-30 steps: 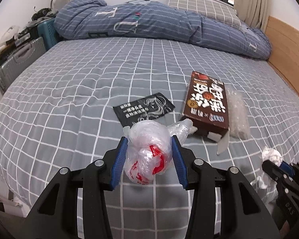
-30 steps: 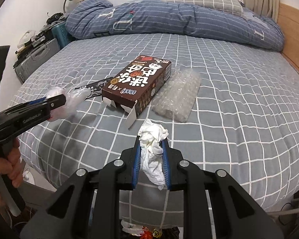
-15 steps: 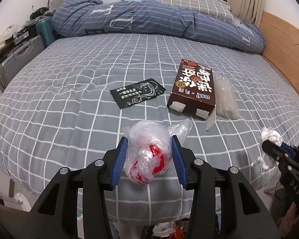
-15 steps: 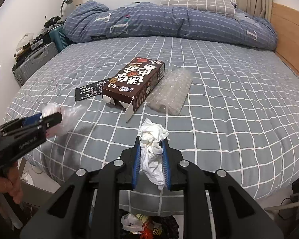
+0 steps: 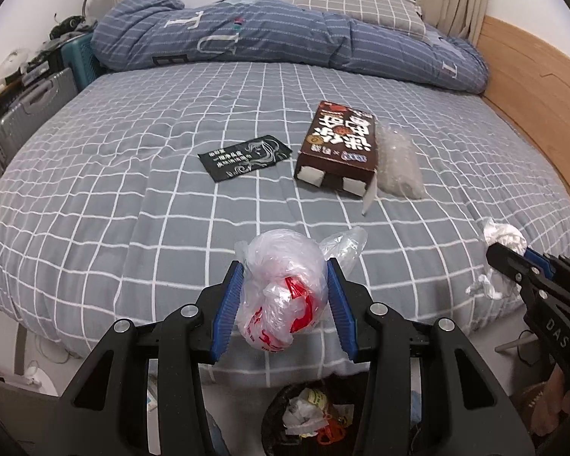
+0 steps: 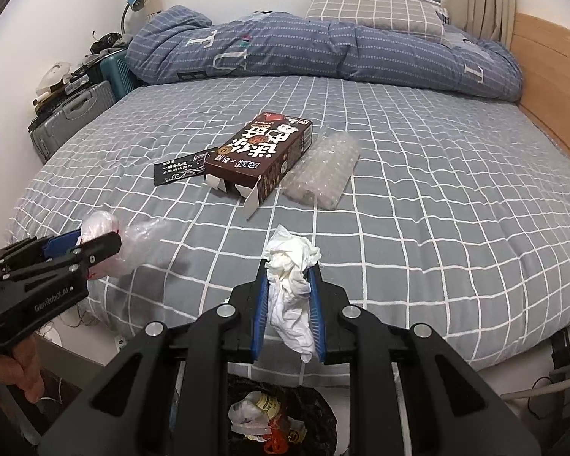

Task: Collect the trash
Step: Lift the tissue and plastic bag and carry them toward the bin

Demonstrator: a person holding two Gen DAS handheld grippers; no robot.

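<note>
My left gripper (image 5: 285, 300) has its jaws closed around a crumpled plastic bag (image 5: 283, 288) with red print, held off the near edge of the bed (image 5: 133, 197). Below it on the floor I see the black-lined trash bin (image 5: 273, 414) with wrappers already in it. On the bed, toward the middle, a black sachet (image 5: 245, 157) lies flat; just to its right sits the brown snack box (image 5: 340, 146) with its near end flaps open, and a wad of bubble wrap (image 5: 399, 163) lies against the box's right side. My right gripper (image 6: 288, 307) has its jaws pinched narrow on a crumpled white tissue (image 6: 290, 285), which sticks out above and hangs below the blue pads (image 6: 257, 315). It too is beyond the bed's near edge, above the bin. A rolled blue duvet (image 6: 323, 49) and a checked pillow (image 6: 376, 9) lie along the far edge.
</note>
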